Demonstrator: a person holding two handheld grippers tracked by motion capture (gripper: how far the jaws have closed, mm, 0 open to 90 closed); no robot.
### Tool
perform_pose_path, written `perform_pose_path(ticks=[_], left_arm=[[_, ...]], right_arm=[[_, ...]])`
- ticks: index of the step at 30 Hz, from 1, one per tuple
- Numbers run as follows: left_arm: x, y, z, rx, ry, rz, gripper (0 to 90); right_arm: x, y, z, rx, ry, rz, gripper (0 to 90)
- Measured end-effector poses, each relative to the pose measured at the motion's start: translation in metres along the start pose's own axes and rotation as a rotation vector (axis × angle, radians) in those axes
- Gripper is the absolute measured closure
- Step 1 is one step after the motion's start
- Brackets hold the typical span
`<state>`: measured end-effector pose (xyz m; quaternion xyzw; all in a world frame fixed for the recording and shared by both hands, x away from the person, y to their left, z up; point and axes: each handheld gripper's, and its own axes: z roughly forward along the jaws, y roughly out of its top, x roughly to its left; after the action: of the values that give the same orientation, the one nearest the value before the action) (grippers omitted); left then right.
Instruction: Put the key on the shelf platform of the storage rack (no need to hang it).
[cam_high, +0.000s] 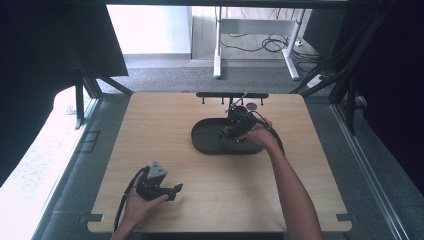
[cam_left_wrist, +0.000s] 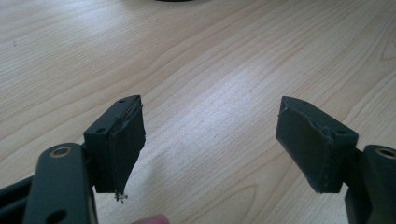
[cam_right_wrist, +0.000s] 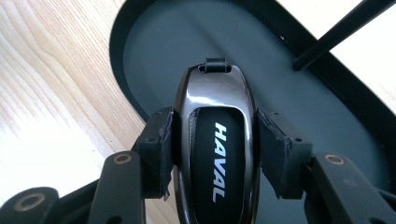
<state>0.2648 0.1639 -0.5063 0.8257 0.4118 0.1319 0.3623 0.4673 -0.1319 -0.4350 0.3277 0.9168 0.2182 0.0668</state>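
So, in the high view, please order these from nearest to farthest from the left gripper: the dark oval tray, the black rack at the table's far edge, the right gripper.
From the left gripper:
1. Dark oval tray, mid-table.
2. Right gripper, over the tray.
3. Black rack, at the far edge.

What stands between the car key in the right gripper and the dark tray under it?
Nothing visible does. The right gripper holds the HAVAL key by its sides above the dark tray, whose floor is bare below it. A thin black rod crosses the far rim, off to one side.

"HAVAL" in white letters along the black inlay of the glossy car key fob (cam_right_wrist: 215, 154).
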Motion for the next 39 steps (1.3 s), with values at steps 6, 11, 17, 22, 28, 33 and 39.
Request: perform_pose_path(ticks=[6, 11, 17, 22, 28, 33, 39], left_arm=[[0.0, 0.0, 0.001, 0.004, -0.003, 0.005, 24.2], [0.0, 0.0, 0.001, 0.006, -0.004, 0.007, 24.2], [-0.001, 0.0, 0.002, 0.01, -0.004, 0.01, 24.2], [0.0, -0.001, 0.002, 0.01, -0.003, 0.008, 24.1], [-0.002, -0.001, 0.005, 0.019, -0.006, 0.016, 24.2], [-0.003, -0.001, 0.005, 0.023, -0.006, 0.017, 24.1], [-0.003, -0.001, 0.006, 0.026, -0.007, 0.02, 24.1]], right_arm=[[-0.002, -0.002, 0.011, 0.019, -0.011, -0.01, 49.3], [-0.002, -0.001, 0.018, 0.033, -0.017, -0.016, 49.2], [-0.003, 0.0, 0.023, 0.041, -0.028, -0.028, 49.2], [-0.006, -0.003, 0.028, 0.06, -0.051, -0.03, 49.2], [-0.012, -0.01, 0.033, 0.064, -0.059, -0.022, 49.2], [-0.016, -0.014, 0.038, 0.07, -0.069, -0.011, 49.2], [-0.018, -0.017, 0.042, 0.091, -0.098, -0.029, 49.1]])
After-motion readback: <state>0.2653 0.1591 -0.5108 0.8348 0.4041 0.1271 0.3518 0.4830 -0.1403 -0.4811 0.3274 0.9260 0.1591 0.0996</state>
